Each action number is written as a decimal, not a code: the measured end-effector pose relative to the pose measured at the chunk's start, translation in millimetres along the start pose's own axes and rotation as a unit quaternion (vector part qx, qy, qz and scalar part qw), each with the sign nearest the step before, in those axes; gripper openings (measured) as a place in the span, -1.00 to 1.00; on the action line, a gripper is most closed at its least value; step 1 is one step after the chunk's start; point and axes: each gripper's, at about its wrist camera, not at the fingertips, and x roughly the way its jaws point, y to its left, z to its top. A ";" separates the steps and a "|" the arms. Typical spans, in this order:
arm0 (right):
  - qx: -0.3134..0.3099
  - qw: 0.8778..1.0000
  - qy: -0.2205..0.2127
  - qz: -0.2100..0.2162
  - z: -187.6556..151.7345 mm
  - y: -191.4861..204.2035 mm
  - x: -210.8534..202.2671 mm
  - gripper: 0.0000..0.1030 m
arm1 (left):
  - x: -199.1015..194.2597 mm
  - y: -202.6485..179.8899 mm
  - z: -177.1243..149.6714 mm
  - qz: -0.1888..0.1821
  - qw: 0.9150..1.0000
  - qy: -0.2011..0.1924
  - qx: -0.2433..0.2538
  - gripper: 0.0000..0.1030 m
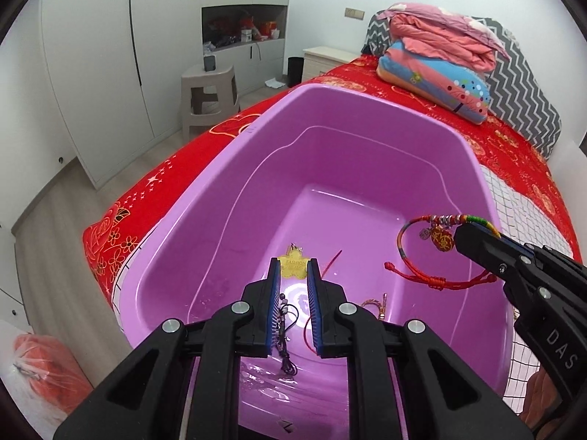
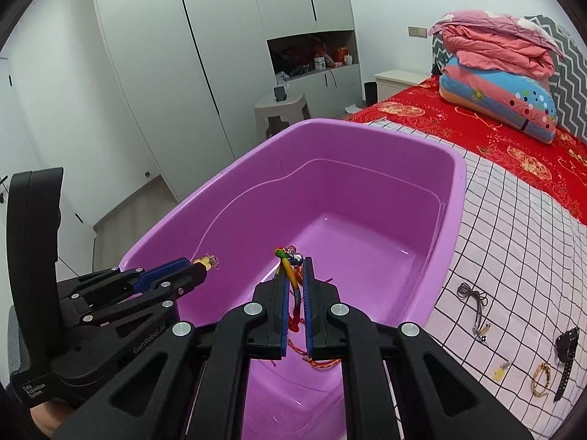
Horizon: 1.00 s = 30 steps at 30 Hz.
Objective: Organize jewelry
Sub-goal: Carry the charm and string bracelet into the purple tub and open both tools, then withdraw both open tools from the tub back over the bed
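Observation:
A purple plastic tub (image 1: 256, 124) sits on the bed. My left gripper (image 1: 293, 267) is over the tub's near end, shut on a yellow flower-shaped card (image 1: 292, 266) with a dark beaded cord (image 1: 284, 326) hanging between the fingers. In the right wrist view the left gripper (image 2: 203, 269) holds the yellow piece (image 2: 206, 261) at its tip. My right gripper (image 2: 296, 267) is shut on a multicoloured woven bracelet (image 2: 291, 275) with charms, above the tub. From the left wrist view this bracelet (image 1: 422, 253) hangs from the right gripper (image 1: 473, 231), its red cord dangling. A red string (image 1: 332, 259) lies on the tub floor.
A white checked cloth (image 2: 513, 256) lies right of the tub (image 2: 367, 135), with a grey cord necklace (image 2: 473, 295), a black strap (image 2: 567, 352), a gold bracelet (image 2: 541, 379) and a small yellow charm (image 2: 500, 370). Folded quilts (image 2: 502, 77) lie on the red bedspread (image 2: 477, 121). A grey stool (image 1: 209, 95) stands by the wardrobe.

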 end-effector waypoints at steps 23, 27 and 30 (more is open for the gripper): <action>0.018 0.999 -0.024 -0.020 -9.9 -20.6 -29.0 -0.12 | -13.4 -2.3 -4.1 0.048 0.999 0.007 -0.005 0.77; 0.025 0.999 -0.029 -0.017 -15.2 -24.4 -38.4 -0.09 | -18.2 -7.1 -6.6 0.045 0.999 0.004 -0.001 0.77; 0.034 0.998 -0.041 -0.018 -21.6 -29.2 -50.5 -0.07 | -24.2 -12.1 -9.3 0.043 0.999 0.000 0.001 0.77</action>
